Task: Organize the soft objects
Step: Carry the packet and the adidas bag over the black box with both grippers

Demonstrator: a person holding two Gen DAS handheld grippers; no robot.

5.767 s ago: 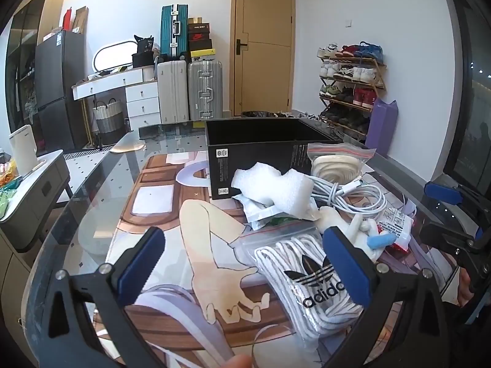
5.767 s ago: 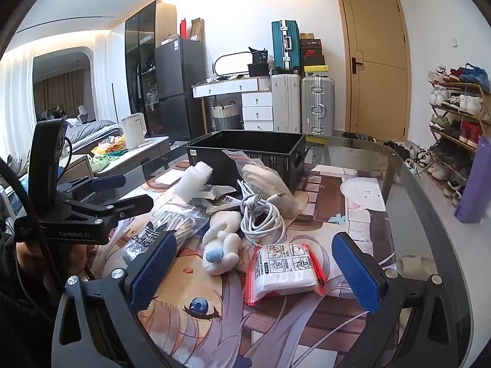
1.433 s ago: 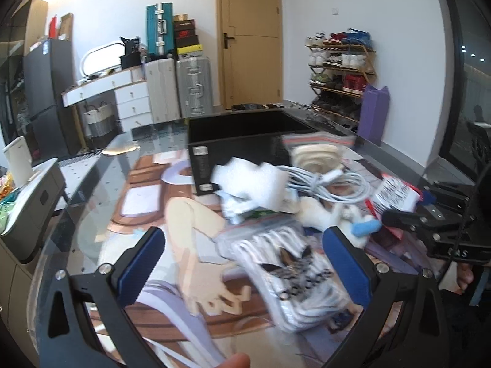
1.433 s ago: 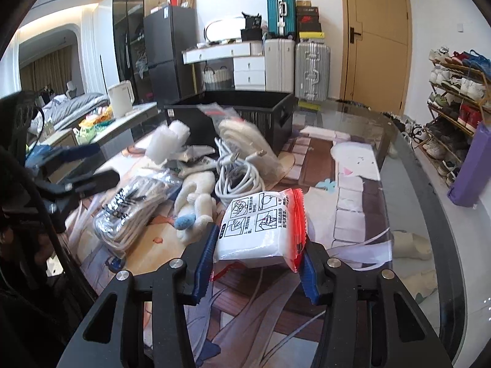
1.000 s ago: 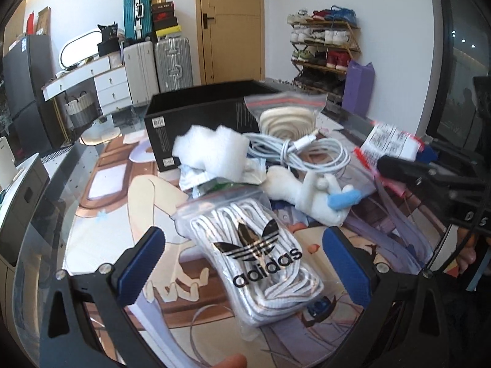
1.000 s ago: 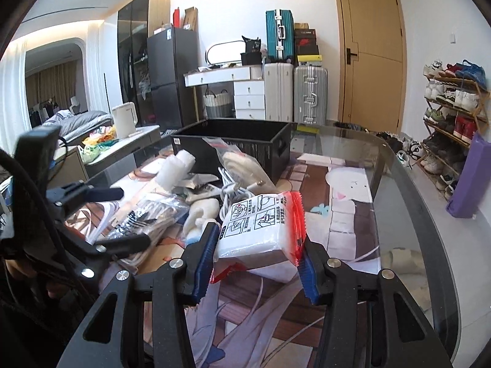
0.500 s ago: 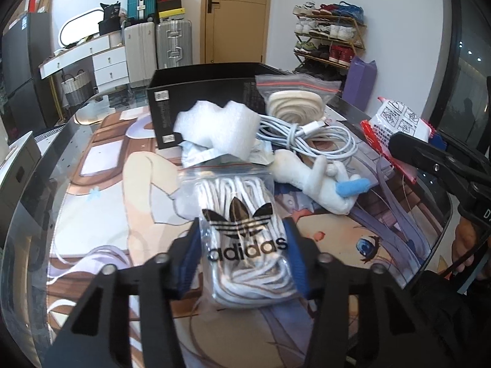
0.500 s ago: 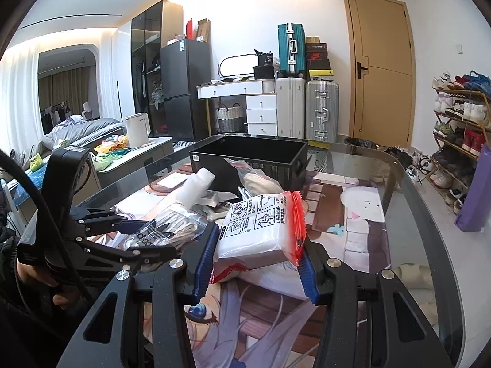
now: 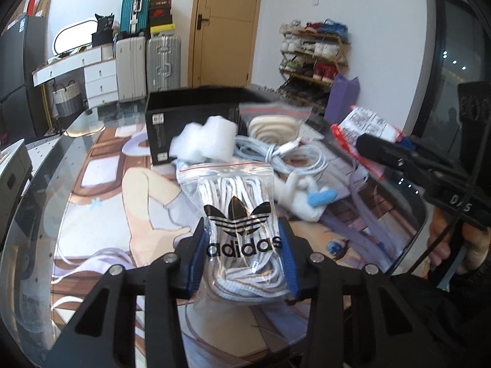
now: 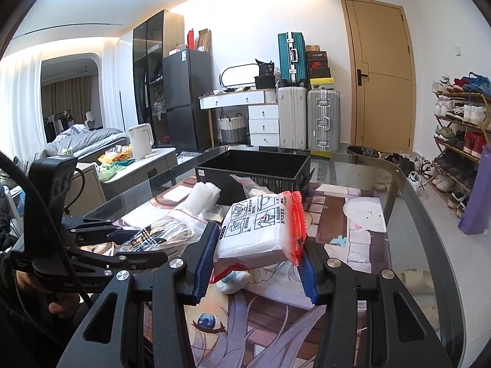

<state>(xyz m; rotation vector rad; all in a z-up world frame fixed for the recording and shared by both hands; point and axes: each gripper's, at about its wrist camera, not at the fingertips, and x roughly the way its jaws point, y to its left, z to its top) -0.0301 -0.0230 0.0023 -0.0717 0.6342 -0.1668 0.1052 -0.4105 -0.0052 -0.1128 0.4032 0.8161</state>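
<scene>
My left gripper (image 9: 244, 247) is shut on a clear adidas bag of white laces (image 9: 239, 211) and holds it above the table. My right gripper (image 10: 257, 253) is shut on a white tissue pack with red edges (image 10: 264, 230), also lifted; the pack also shows at the right of the left wrist view (image 9: 365, 125). A black open box (image 10: 254, 171) stands behind the pile. On the table lie a white foam piece (image 9: 205, 141), a coiled white cable (image 9: 294, 156), a bagged beige roll (image 9: 273, 125) and a white plush toy (image 9: 307, 196).
The glass table (image 10: 408, 214) has a printed anime mat under the pile. A shoe rack (image 10: 460, 128) and a purple bag (image 10: 475, 193) stand to the right, suitcases (image 10: 307, 116) and a white desk behind. A kettle (image 10: 141, 139) sits on a side cabinet at left.
The left gripper closed on the adidas lace bag and lifted it off the table. The right gripper, holding the tissue pack, rose and moved toward the black box.
</scene>
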